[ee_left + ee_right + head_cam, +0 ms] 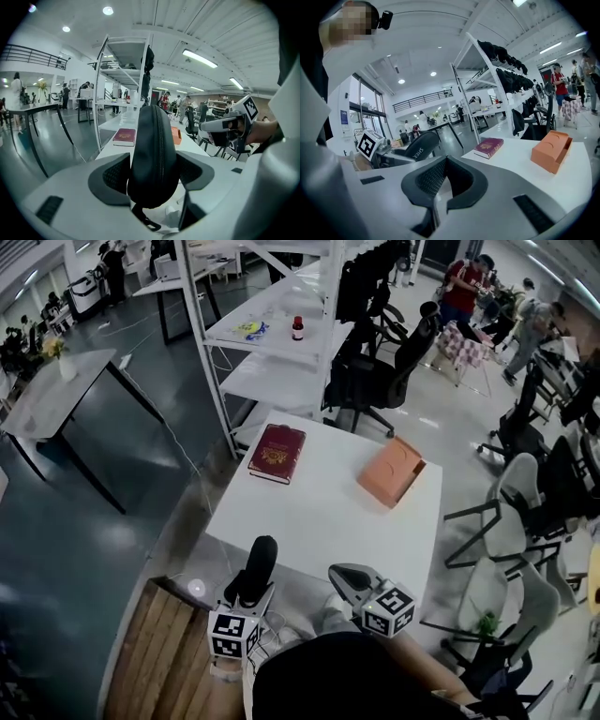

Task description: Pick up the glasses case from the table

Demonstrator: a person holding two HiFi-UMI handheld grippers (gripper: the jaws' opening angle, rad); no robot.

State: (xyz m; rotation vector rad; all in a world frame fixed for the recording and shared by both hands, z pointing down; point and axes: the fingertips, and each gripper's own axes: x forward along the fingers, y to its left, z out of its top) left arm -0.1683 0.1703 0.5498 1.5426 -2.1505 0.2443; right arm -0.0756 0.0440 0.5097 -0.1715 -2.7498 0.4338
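The black zippered glasses case (260,566) stands upright off the white table (328,521), clamped between the jaws of my left gripper (251,596). In the left gripper view the case (152,150) fills the gap between the two dark pads (110,177), so the left gripper (152,174) is shut on it. My right gripper (341,575) hovers beside it over the table's near edge. Its jaws (445,161) meet with nothing between them. From the right gripper view the case (421,145) shows at the left, still held.
A maroon book (277,452) lies at the table's far left and an orange box (391,471) at its far right. White shelving (281,334) stands beyond. Office chairs (380,371) crowd the back and right side, and a wooden panel (159,652) lies at lower left.
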